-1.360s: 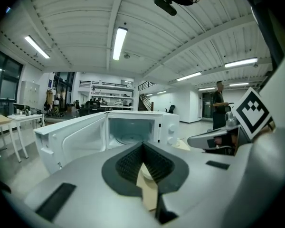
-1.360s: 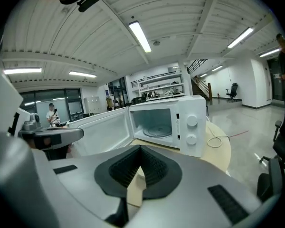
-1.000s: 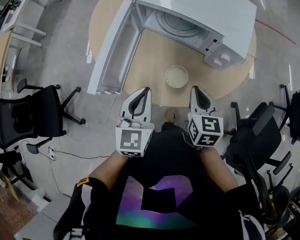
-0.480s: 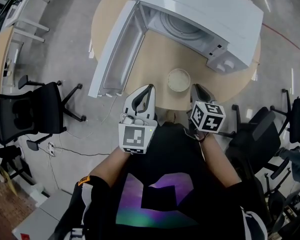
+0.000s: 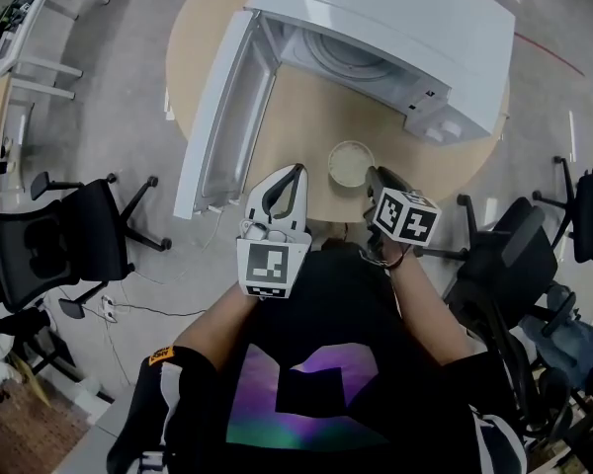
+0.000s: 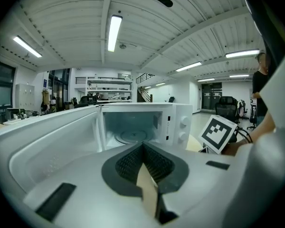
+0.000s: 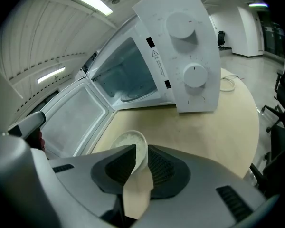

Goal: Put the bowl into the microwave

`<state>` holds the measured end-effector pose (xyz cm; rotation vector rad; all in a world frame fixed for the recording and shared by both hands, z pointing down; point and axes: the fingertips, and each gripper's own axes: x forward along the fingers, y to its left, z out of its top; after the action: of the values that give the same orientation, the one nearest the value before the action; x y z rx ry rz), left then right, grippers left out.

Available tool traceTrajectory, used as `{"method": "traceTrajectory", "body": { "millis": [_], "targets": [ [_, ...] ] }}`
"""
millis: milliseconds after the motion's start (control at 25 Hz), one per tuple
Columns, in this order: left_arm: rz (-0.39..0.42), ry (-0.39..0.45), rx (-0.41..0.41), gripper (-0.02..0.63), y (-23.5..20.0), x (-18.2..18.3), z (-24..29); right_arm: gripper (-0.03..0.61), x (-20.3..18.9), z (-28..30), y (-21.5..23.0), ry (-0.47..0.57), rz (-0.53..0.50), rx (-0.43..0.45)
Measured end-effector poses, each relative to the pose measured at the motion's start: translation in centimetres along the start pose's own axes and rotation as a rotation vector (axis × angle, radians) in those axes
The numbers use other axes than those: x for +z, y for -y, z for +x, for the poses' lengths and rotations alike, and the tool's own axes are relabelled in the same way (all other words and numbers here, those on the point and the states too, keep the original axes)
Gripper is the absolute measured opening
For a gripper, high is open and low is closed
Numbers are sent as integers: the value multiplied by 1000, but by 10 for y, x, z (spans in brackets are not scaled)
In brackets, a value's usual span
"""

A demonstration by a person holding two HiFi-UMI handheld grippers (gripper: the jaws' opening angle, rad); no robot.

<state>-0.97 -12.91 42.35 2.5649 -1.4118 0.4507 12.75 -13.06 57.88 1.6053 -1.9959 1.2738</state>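
On table [image 5: 306,117] | R hand-held gripper [image 5: 376,178] clamped on bowl [image 5: 348,163] rim | L hand-held gripper [image 5: 289,174] jaws together

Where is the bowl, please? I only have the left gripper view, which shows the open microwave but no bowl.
Observer: The small round white bowl stands on the round wooden table, in front of the open white microwave.
Operator: Thank you. Is the right gripper near it?
Observer: Yes. The right gripper has one of its jaws inside the bowl's rim and one outside. I cannot tell whether they pinch it.
Operator: Does the bowl hold anything?
Observer: Its inside looks whitish and grainy, but I cannot tell what that is.
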Motion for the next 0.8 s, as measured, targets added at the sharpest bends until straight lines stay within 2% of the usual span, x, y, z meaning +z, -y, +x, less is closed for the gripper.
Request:
{"method": "traceTrajectory", "body": {
  "millis": [280,800],
  "targets": [
    [-3,-20,-23,43,-3,-9,9,66,-9,13,9,-34,117,-11],
    [-15,-33,-33,43,-9,-15,11,64,-15,20,15,-28,360,70]
  ]
}}
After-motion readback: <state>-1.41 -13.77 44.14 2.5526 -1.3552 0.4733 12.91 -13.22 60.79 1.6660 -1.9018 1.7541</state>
